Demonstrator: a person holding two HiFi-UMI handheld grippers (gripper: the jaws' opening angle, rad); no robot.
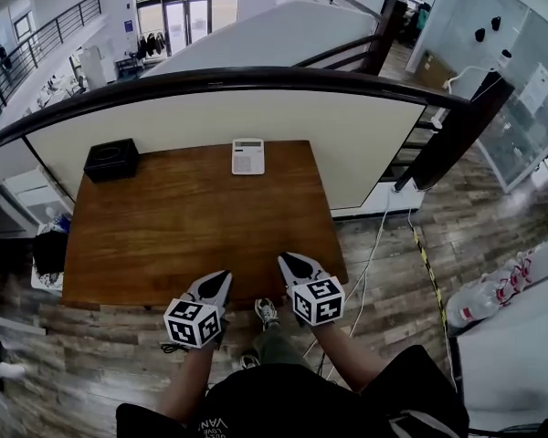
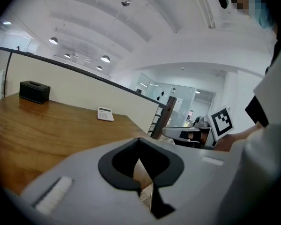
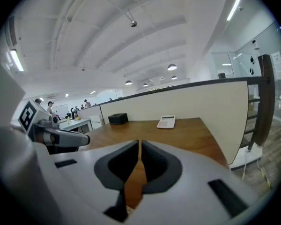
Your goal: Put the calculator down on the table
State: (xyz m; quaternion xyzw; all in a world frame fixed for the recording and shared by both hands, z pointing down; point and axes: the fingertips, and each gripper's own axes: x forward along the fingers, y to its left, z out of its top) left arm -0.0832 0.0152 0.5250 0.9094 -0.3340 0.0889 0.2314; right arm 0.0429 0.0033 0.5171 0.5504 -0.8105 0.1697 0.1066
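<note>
A white calculator (image 1: 247,156) lies flat at the far edge of the brown wooden table (image 1: 192,226), against the cream partition. It also shows small in the left gripper view (image 2: 105,114) and the right gripper view (image 3: 166,122). My left gripper (image 1: 218,284) hovers over the table's near edge, jaws shut with nothing between them. My right gripper (image 1: 292,264) is beside it at the near right corner, also shut and empty. Both point toward the calculator from far off.
A black box (image 1: 111,160) sits at the table's far left corner. A dark curved handrail (image 1: 256,78) tops the partition behind the table. A cable (image 1: 370,254) runs on the wood-look floor to the right, near plastic bottles (image 1: 479,301).
</note>
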